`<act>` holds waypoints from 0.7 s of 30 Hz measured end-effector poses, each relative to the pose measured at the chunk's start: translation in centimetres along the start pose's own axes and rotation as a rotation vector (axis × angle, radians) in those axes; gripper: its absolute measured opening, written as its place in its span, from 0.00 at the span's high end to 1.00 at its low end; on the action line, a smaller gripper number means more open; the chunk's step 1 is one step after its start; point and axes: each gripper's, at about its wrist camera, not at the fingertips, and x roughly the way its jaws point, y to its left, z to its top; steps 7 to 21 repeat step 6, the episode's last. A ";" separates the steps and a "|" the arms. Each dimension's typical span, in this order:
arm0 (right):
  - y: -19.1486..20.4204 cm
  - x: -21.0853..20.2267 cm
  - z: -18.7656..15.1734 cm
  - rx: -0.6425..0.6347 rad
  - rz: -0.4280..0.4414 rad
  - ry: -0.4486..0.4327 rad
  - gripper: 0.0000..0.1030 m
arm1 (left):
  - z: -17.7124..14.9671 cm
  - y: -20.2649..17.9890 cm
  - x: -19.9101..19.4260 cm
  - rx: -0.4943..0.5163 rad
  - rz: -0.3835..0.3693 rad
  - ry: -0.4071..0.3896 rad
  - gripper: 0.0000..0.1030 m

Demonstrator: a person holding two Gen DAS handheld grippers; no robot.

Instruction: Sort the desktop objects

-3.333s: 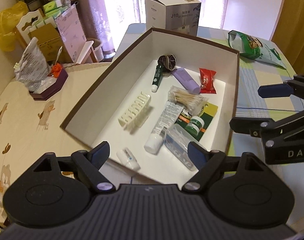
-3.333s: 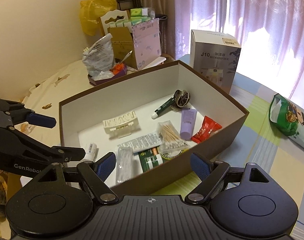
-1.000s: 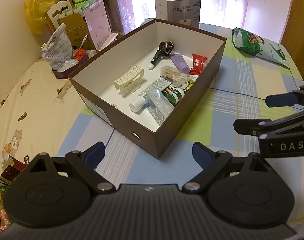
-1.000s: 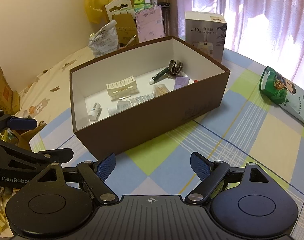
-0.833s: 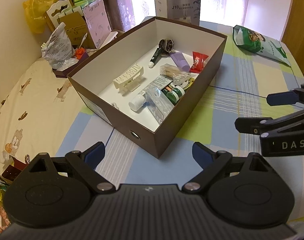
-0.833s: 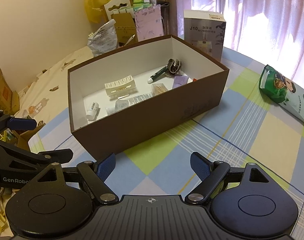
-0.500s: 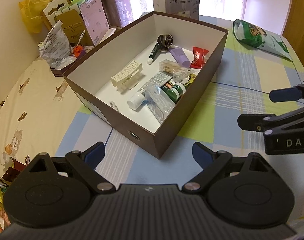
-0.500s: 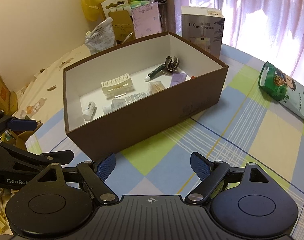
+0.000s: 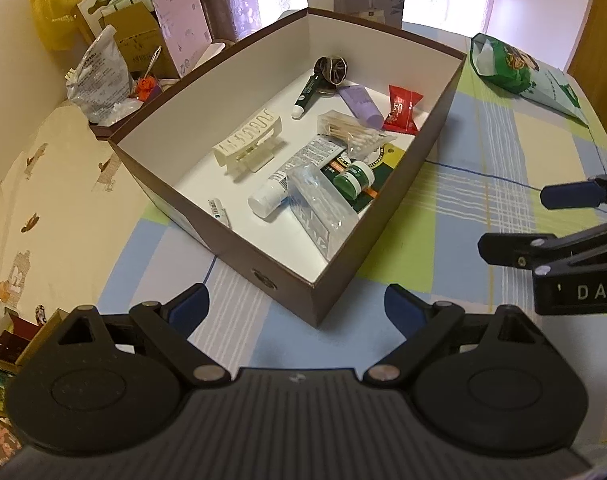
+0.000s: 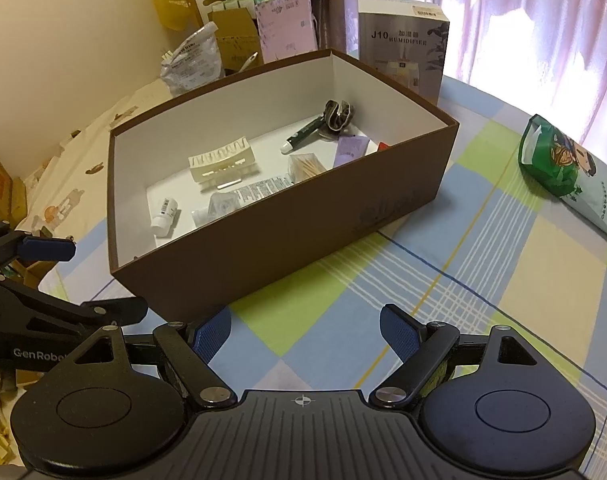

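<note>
A brown box [image 9: 403,196] with a white inside stands on the checked tablecloth. In it lie a cream hair clip [image 9: 249,142], a white tube [image 9: 287,178], a clear plastic case [image 9: 323,212], a green jar [image 9: 353,178], cotton swabs [image 9: 353,130], a purple tube [image 9: 361,104] and a red sachet [image 9: 401,110]. My left gripper [image 9: 297,308] hovers open before the box's near corner, nothing between its fingers. My right gripper [image 10: 305,334] is open too, over bare cloth in front of the box [image 10: 303,216]. Each gripper shows at the edge of the other's view.
A green snack bag [image 9: 519,70] lies on the table right of the box, and a humidifier carton [image 10: 403,46] stands behind it. Left of the table are a patterned bed cover [image 9: 43,184], a foil bag [image 9: 97,78] and cardboard boxes.
Over three seconds both grippers pulled back from above the box to the cloth in front of it. In the last second they crept slightly closer to it, still wide.
</note>
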 end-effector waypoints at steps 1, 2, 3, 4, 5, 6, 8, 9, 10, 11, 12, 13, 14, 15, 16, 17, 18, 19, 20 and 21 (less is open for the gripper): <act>0.0 0.1 0.1 0.001 0.000 0.002 0.15 | 0.1 0.1 0.1 -0.004 0.001 -0.004 0.10; 0.0 0.2 0.1 0.000 0.001 0.003 0.15 | 0.2 0.2 0.2 -0.008 0.002 -0.008 0.10; -0.1 0.3 0.2 0.000 0.001 0.004 0.15 | 0.4 0.3 0.2 -0.010 0.005 -0.012 0.10; -0.1 0.4 0.2 0.000 0.002 0.004 0.15 | 0.5 0.4 0.3 -0.012 0.011 -0.014 0.10; -0.1 0.5 0.3 0.001 0.002 0.005 0.15 | 0.6 0.4 0.3 -0.013 0.018 -0.017 0.10; -0.2 0.5 0.3 0.001 0.003 0.006 0.15 | 0.7 0.5 0.4 -0.014 0.025 -0.018 0.10; -0.2 0.5 0.3 0.001 0.003 0.006 0.15 | 0.7 0.5 0.4 -0.014 0.025 -0.018 0.10; -0.2 0.5 0.3 0.001 0.003 0.006 0.15 | 0.7 0.5 0.4 -0.014 0.025 -0.018 0.10; -0.2 0.5 0.3 0.001 0.003 0.006 0.15 | 0.7 0.5 0.4 -0.014 0.025 -0.018 0.10; -0.2 0.5 0.3 0.001 0.003 0.006 0.15 | 0.7 0.5 0.4 -0.014 0.025 -0.018 0.10; -0.2 0.5 0.3 0.001 0.003 0.006 0.15 | 0.7 0.5 0.4 -0.014 0.025 -0.018 0.10; -0.2 0.5 0.3 0.001 0.003 0.006 0.15 | 0.7 0.5 0.4 -0.014 0.025 -0.018 0.10; -0.2 0.5 0.3 0.001 0.003 0.006 0.15 | 0.7 0.5 0.4 -0.014 0.025 -0.018 0.10; -0.2 0.5 0.3 0.001 0.003 0.006 0.15 | 0.7 0.5 0.4 -0.014 0.025 -0.018 0.10; -0.2 0.5 0.3 0.001 0.003 0.006 0.15 | 0.7 0.5 0.4 -0.014 0.025 -0.018 0.10; -0.2 0.5 0.3 0.001 0.003 0.006 0.15 | 0.7 0.5 0.4 -0.014 0.025 -0.018 0.10; -0.2 0.5 0.3 0.001 0.003 0.006 0.15 | 0.7 0.5 0.4 -0.014 0.025 -0.018 0.10; -0.2 0.5 0.3 0.001 0.003 0.006 0.15 | 0.7 0.5 0.4 -0.014 0.025 -0.018 0.10; -0.2 0.5 0.3 0.001 0.003 0.006 0.15 | 0.7 0.5 0.4 -0.014 0.025 -0.018 0.10; -0.2 0.5 0.3 0.001 0.003 0.006 0.15 | 0.7 0.5 0.4 -0.014 0.025 -0.018 0.10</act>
